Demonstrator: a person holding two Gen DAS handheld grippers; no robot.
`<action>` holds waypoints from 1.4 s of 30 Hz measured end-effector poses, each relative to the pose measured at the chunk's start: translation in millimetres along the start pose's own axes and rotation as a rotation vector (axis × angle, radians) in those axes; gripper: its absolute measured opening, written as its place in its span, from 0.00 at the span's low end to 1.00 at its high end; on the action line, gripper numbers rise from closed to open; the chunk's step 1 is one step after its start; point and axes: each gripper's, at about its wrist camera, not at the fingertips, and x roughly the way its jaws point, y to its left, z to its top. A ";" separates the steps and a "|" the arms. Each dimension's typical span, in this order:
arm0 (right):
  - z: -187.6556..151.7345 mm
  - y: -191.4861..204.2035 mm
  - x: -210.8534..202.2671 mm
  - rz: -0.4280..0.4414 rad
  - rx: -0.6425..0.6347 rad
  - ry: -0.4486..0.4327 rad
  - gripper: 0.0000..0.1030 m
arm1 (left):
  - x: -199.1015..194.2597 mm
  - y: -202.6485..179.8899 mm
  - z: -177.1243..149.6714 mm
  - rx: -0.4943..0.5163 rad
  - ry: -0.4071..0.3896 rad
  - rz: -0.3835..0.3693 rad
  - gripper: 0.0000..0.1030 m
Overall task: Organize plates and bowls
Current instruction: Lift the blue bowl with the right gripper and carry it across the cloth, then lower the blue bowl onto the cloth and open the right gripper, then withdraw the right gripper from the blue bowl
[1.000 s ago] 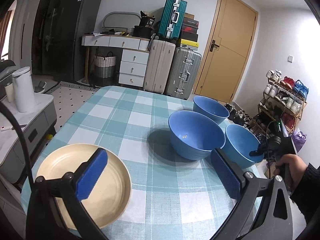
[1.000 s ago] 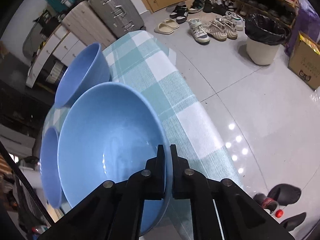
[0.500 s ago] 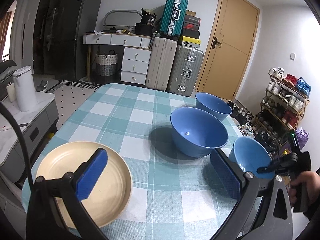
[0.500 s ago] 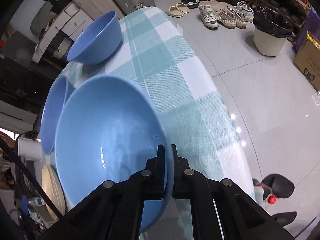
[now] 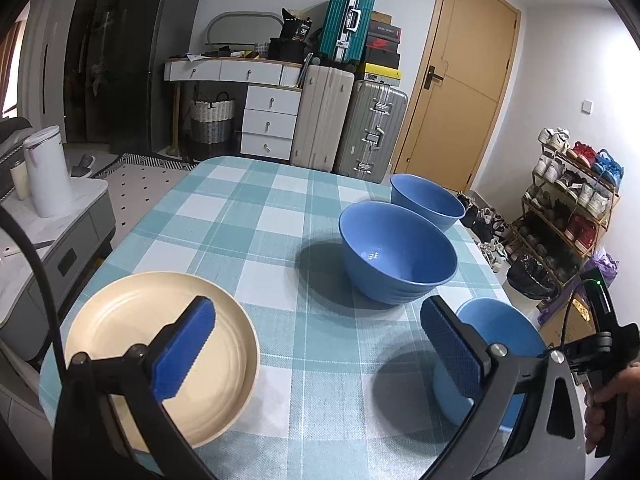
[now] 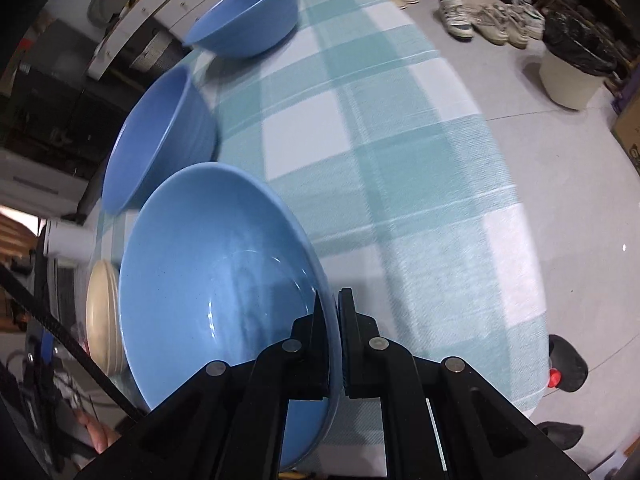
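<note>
My right gripper is shut on the rim of a small blue bowl, which hangs tilted above the near right of the checked table. The left wrist view shows that same held bowl behind my right-hand finger. A large blue bowl stands mid-table, with another blue bowl behind it. A cream plate lies at the near left corner. My left gripper is open over the table's near edge, its left finger above the plate, holding nothing.
A hand holds the right gripper's handle at the table's right edge. Suitcases, a white dresser and a door stand behind the table. A shoe rack and a bin are on the right.
The right gripper has carried the small blue bowl away from the two other bowls towards the near right edge of the table. The left gripper has stayed where it was.
</note>
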 end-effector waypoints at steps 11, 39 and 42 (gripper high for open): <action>-15.7 30.7 10.3 0.008 -0.048 0.034 0.04 | -0.5 -6.8 -4.5 0.038 0.005 0.008 1.00; -104.9 73.8 -108.5 0.167 -0.323 -0.902 0.99 | -3.8 -26.1 -10.1 0.105 -0.024 -0.011 1.00; -120.3 88.5 -107.3 0.142 -0.388 -0.965 0.99 | -5.6 -32.4 -12.6 0.140 -0.034 -0.004 1.00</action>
